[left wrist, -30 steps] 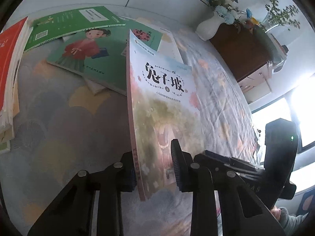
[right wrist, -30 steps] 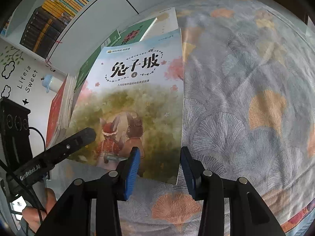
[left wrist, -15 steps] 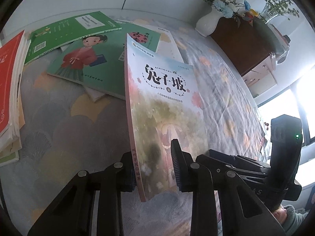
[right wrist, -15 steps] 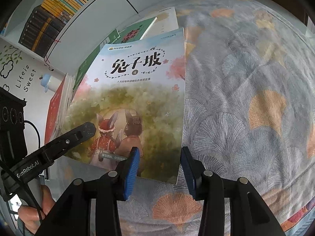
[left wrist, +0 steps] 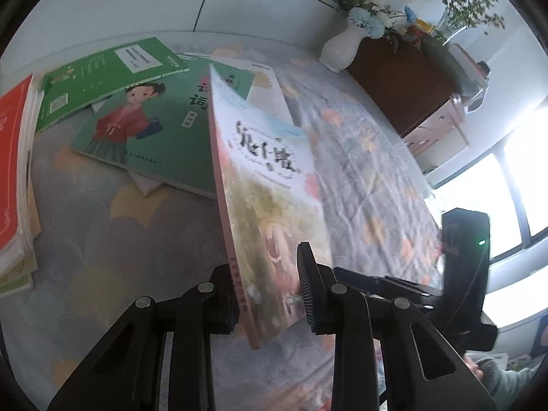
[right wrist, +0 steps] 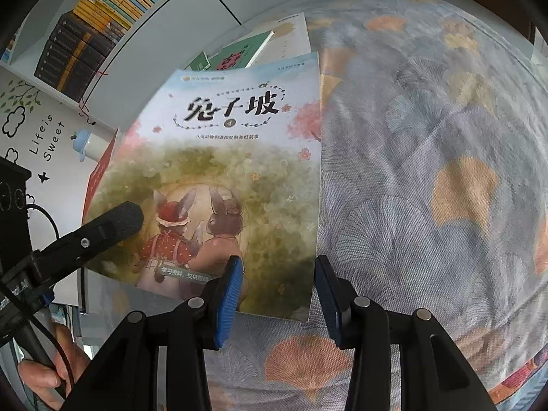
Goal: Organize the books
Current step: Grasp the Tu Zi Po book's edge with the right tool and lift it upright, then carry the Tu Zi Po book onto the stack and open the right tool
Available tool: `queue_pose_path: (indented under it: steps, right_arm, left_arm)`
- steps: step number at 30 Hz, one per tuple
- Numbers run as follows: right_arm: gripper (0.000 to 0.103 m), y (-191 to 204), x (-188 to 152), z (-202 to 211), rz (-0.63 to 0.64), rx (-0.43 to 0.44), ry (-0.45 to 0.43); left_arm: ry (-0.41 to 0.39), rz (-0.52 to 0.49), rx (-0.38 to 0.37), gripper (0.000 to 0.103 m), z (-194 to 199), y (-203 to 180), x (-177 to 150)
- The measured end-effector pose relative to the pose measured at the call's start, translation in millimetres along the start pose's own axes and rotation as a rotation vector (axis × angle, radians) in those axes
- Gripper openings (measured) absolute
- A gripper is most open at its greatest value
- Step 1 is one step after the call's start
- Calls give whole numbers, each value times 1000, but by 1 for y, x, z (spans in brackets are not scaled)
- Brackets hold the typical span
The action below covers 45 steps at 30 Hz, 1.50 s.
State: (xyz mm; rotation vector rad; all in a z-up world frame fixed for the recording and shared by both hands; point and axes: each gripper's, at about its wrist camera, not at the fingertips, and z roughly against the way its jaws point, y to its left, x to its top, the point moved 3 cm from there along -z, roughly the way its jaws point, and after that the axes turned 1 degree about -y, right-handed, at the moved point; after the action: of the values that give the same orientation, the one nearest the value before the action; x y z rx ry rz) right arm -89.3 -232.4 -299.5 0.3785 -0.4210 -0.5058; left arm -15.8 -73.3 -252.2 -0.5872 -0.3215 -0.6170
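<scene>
Left gripper (left wrist: 269,291): its black fingers are clamped on the lower corner of the rabbit book (left wrist: 267,198), one pad on the back cover by the spine, the other on the front cover.
Rabbit book: lifted clear of the tablecloth (left wrist: 359,178) and tilted up on its spine edge, the front cover facing the right gripper; in the right wrist view the cover (right wrist: 222,178) shows two rabbits and a blue sky with black title characters.
Right gripper (right wrist: 275,296): its blue pads stand apart and hold nothing; the bottom right corner of the book lies beyond them, between the two fingers in the view but not touched.
Green books (left wrist: 147,126): two green paperbacks overlap flat on the cloth behind the lifted book, one with a girl in a red robe, one with a white label.
Red pile (left wrist: 13,171): a stack of books with a red cover on top sits at the left edge of the cloth.
Vase (left wrist: 339,49): a white vase of blue flowers stands at the far end of the cloth, beside a dark wooden cabinet (left wrist: 404,82).
Shelf (right wrist: 89,30): rows of upright books fill a white shelf above the table.
Hand (right wrist: 48,373): the person's hand grips the left gripper's handle at the lower left of the right wrist view.
</scene>
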Motion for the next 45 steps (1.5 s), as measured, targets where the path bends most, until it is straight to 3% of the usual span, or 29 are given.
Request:
queue_pose_path:
  steps: [3,7,10,15,17,21,23,26,30,35,37,40,45]
  right_arm:
    - [42,-4,1,1,-4,11,7]
    - [43,-21,4,7,-76,93,39]
    - [45,-48,0,13,-239,275,64]
    - [51,-84,-13,16,-463,530,73]
    - [53,-94,-17,10,-565,641,72]
    - [52,-101,-16,1,-639,722,61]
    - [34,-100,-15,2,-616,677,53]
    - [19,-90,-7,9,-510,573,37]
    - [18,-57,4,23,-265,371,16]
    - [18,-1,10,34,113,112,38]
    - [18,20,7,40,240,48,32]
    - [19,47,-1,51,419,-50,47]
    - [20,82,-11,89,572,-35,11]
  left_arm:
    - [29,60,-20,23,-10,11,-3]
    - [24,230,-231,17,0,24,4]
    - [54,379,-383,17,-4,35,10]
    - [110,559,-558,15,-17,41,8]
    - [118,568,-573,15,-18,39,7]
    - [149,557,-544,15,-21,39,3]
    - [161,541,-485,15,-22,43,1]
    - [189,454,-345,15,-22,41,0]
    - [206,301,-173,15,-18,27,1]
    - [169,127,-71,15,-2,7,9]
    - [156,71,-59,15,8,0,11]
    - [147,97,-113,20,22,1,14]
    - [61,91,-173,20,64,3,17]
